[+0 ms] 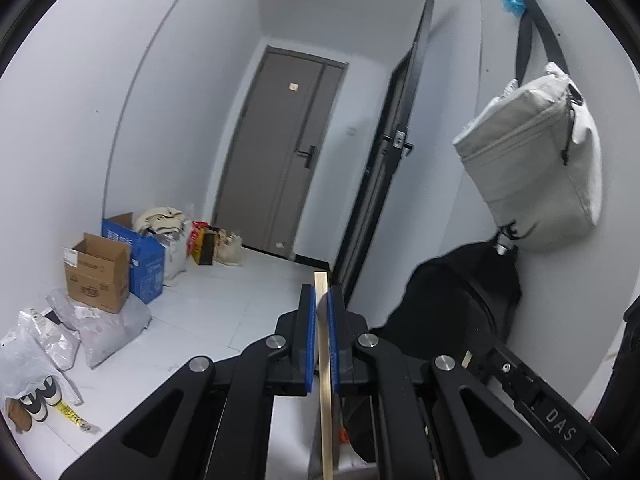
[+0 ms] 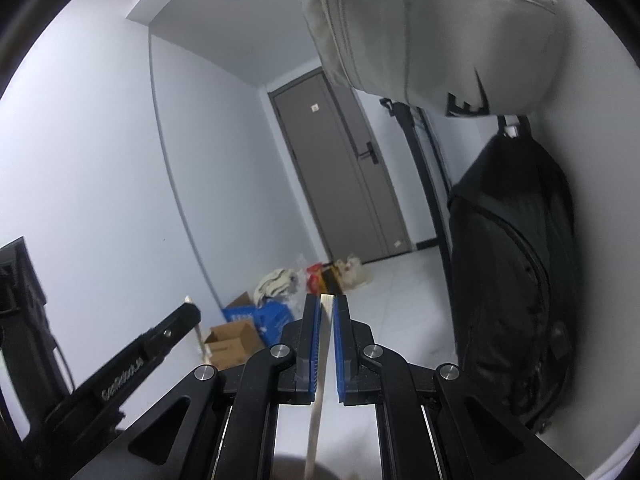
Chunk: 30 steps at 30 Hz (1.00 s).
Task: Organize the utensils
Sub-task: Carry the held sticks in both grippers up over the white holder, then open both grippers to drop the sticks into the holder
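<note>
Left tongs (image 1: 322,312) clamped nearly shut on a pale wooden stick (image 1: 324,380), blue pads (image 1: 309,340) pressed flat against both of its faces. Gripped near the top end, only a short stub showing above the pads, the long remainder hanging down past the linkage and out of the left wrist view. Right tongs (image 2: 327,316) likewise closed tight on a second wooden stick (image 2: 316,420), held just below its squared tip, the rest dropping toward the bottom edge of the right wrist view. Probably chopsticks or similar slim utensils, though too little shown to be sure.

Judged light, stiff and thin: easy to carry, little weight to fight, but prone to pivot between the pads when held so close to one end. Smooth wood, likely to slide if the squeeze slackened. Better taken nearer the middle for a steady set-down; brittle enough to snap under sideways leverage.

Beyond the tongs, a grey door (image 1: 280,152) straight ahead; cardboard box (image 1: 98,272) and parcels down on the floor to the left; grey bag (image 1: 532,168) hung up to the right, black backpack (image 2: 516,280) beneath it. No worktop or utensil holder visible anywhere
</note>
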### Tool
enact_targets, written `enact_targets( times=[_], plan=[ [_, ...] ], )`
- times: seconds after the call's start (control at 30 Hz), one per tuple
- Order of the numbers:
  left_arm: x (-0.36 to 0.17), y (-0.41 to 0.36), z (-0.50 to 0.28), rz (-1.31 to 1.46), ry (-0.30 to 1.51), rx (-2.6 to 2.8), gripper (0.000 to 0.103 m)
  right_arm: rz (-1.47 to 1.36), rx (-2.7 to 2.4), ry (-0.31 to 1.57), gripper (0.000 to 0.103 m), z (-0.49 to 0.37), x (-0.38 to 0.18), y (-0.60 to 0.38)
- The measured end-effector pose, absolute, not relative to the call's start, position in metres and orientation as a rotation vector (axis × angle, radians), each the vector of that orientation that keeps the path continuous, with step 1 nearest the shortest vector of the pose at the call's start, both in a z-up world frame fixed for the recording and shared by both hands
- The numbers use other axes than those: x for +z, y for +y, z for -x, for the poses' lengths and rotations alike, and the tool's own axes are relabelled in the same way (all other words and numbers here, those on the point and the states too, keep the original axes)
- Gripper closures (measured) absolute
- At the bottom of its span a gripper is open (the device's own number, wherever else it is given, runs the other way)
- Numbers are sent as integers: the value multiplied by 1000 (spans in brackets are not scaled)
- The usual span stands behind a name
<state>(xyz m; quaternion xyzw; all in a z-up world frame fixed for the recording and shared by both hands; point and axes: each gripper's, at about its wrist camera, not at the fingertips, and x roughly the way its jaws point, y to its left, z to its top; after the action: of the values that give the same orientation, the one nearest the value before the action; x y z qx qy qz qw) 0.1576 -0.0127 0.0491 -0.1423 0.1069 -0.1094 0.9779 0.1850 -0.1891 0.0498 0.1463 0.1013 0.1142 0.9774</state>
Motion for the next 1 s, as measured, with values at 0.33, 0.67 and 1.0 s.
enact_targets(
  times=[0.33, 0.67, 1.0],
  plan=[
    [50, -18, -138, 232, 304, -303, 101, -353, 338, 354, 97, -165, 31, -206],
    [52, -22, -128, 201, 438, -376, 99, -410, 380, 474, 94, -163, 21, -215],
    [74, -10, -75, 178, 437, -318, 55, -431, 376, 417, 50, -106, 44, -239]
  ],
)
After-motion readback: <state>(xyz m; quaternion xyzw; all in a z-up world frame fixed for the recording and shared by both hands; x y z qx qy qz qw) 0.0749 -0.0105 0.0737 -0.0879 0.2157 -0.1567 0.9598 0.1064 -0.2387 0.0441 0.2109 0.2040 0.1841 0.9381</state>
